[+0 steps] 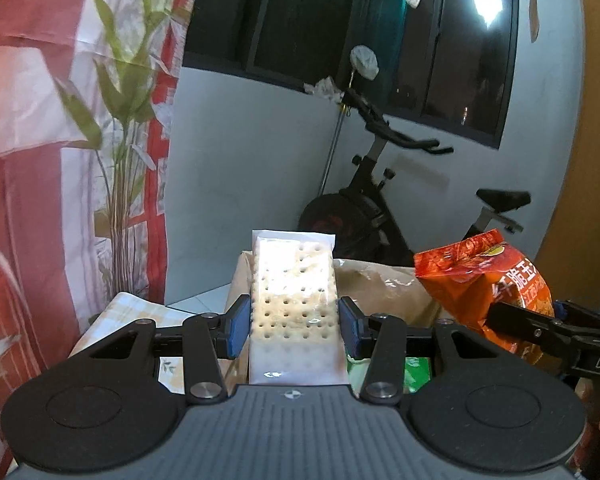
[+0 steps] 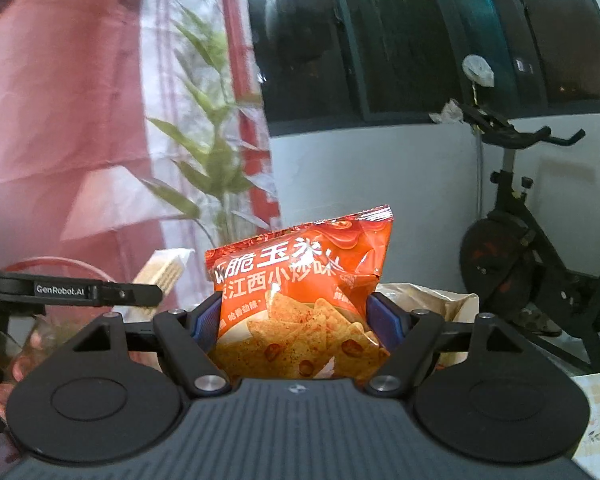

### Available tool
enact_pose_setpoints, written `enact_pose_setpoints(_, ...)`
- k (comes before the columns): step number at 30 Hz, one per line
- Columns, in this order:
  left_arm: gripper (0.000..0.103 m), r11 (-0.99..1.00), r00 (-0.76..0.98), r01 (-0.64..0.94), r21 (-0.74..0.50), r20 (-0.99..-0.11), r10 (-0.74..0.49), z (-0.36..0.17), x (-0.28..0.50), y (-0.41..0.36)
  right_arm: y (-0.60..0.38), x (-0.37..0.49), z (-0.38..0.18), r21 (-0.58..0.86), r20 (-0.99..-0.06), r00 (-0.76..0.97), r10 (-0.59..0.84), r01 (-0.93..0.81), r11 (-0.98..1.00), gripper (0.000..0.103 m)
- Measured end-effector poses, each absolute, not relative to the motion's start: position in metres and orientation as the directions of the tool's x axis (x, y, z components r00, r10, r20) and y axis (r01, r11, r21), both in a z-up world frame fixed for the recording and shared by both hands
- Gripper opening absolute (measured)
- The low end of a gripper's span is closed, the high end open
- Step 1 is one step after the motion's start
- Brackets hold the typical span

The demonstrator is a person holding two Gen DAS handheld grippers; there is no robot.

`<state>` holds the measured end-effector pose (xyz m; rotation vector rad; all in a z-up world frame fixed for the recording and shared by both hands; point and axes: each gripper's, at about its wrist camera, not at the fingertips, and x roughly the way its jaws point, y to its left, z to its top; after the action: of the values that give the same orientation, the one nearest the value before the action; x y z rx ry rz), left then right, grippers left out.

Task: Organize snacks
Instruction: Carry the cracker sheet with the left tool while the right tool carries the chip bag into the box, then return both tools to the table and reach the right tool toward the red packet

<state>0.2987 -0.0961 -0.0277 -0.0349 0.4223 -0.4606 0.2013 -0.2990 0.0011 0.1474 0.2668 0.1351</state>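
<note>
The left tool (image 1: 296, 326) clamps a clear-wrapped cracker pack (image 1: 293, 296) by its long edges, held up above the brown paper bag (image 1: 384, 288); crackers look stiff but brittle. The right tool (image 2: 296, 320) squeezes a puffy orange corn-chip bag (image 2: 300, 280) at mid-body: light, slippery, crushable, so gentle pressure suits both.

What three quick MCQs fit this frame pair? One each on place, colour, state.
1. Where is the brown paper bag relative to the held cracker pack?
A. behind it
B. above it
C. inside it

2. What colour is the chip bag?
A. blue
B. orange-red
C. white

3. What is the left claw doing?
A. open, empty
B. shut on the cracker pack
C. out of view

Answers: 1 A, the bag's rim shows past the pack. 2 B, its printed front is orange-red. 3 B, both blue pads press the pack's sides; the right claw likewise clamps the chip bag.
</note>
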Motion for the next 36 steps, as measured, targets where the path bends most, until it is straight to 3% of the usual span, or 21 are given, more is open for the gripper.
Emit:
enact_pose_setpoints(9,0.05,0.898,0.777,0.426,-0.112,-0.463,-0.427,-0.044,0.339,-0.116,-0.314,0.244,-0.022,0.21,-0.332,0.937,0.109,-0.039,0.977,0.078)
enact_pose_setpoints(13,0.077,0.901,0.775,0.422,-0.103,-0.474,-0.418,-0.048,0.345,-0.118,-0.318,0.253,-0.027,0.211,-0.371,0.924,0.096,-0.017,0.977,0.082)
enact_pose_setpoints(16,0.078,0.894,0.765,0.426,-0.137,-0.473,-0.437,-0.048,0.344,-0.111,-0.32,0.252,-0.03,0.214,-0.387,0.917,0.096,-0.012,0.977,0.092)
enact_pose_setpoints(30,0.077,0.893,0.765,0.432,-0.123,-0.474,-0.436,-0.034,0.293,-0.044,-0.321,0.193,-0.017,0.264,-0.364,0.911,0.196,-0.101,0.959,0.093)
enact_pose_setpoints(36,0.076,0.91,0.757,0.364,-0.199,-0.506,-0.414,-0.068,0.254,0.005,-0.311,0.156,-0.02,0.261,-0.369,0.891,0.265,-0.174,0.95,0.093)
